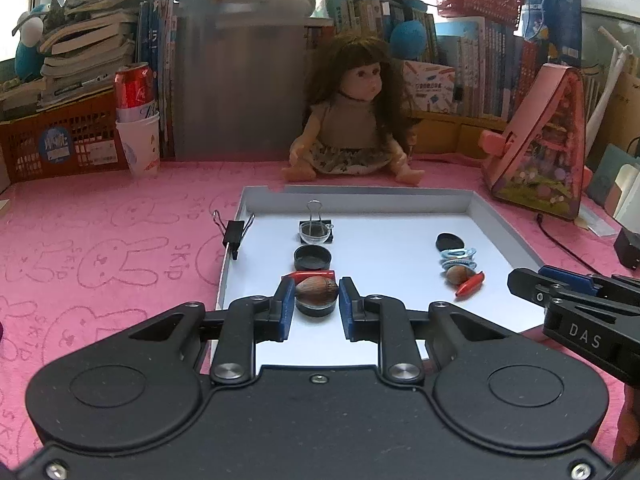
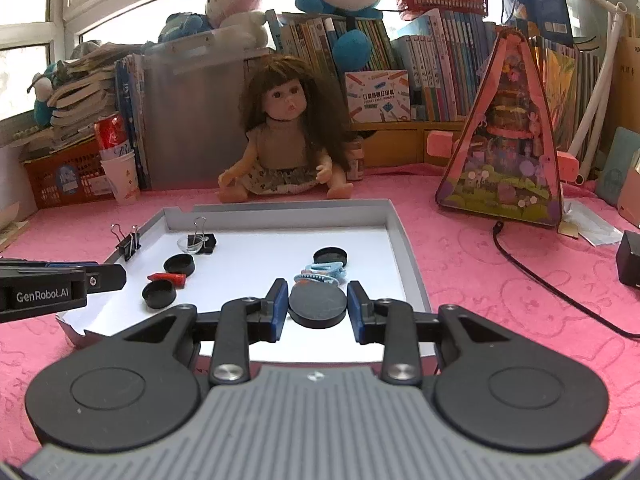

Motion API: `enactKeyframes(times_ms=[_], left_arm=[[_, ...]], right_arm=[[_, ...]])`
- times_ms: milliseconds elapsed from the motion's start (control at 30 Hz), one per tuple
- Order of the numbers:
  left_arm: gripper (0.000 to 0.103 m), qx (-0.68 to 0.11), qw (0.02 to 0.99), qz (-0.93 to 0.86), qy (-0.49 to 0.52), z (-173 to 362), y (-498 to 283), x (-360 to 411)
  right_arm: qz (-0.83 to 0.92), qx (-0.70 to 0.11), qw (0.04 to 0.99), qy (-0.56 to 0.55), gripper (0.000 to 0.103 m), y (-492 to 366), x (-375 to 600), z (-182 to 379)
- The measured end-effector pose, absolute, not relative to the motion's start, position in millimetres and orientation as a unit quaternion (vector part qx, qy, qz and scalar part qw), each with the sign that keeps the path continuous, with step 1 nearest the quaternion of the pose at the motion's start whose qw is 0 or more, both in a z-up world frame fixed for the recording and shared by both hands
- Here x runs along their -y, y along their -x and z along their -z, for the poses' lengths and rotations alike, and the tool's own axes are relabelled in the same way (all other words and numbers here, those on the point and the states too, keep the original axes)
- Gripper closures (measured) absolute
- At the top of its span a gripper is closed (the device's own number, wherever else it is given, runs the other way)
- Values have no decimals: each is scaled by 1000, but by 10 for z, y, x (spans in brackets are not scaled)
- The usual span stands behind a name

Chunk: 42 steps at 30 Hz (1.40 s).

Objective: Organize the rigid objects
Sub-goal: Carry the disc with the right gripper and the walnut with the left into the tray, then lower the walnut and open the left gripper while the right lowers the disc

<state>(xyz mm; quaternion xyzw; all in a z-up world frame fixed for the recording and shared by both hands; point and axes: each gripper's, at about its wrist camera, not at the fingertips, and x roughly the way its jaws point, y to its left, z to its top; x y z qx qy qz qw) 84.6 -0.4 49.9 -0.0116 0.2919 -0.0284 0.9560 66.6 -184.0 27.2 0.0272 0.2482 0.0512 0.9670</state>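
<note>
Pink bunny-print cloth (image 1: 100, 240) covers the desk; a shallow white tray (image 1: 400, 248) lies on it, before a seated doll (image 1: 352, 120). Left gripper (image 1: 316, 300) — jaws parted, straddling a brown nut (image 1: 317, 289) without clear contact; whether it grips cannot be told. Right gripper (image 2: 318, 306) — jaws apart on either side of a black round lid (image 2: 318, 306), gaps visible. Both items sit at the tray's near edge.

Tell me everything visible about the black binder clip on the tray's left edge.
The small black metal binder clip is clamped onto the left wall of the shallow grey tray. Its black body straddles the rim, and its two silver wire handles stick out apart. Neither gripper touches it; nothing else rests against it.
</note>
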Motion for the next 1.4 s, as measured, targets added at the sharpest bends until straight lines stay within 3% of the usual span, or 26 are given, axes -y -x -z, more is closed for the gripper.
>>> enactKeyframes(times_ms=[1400], left_arm=[[81,-326,945,30,8,-256,-1058,7]], right_arm=[[-45,-276,960,-11,66,-880,1853,-108]])
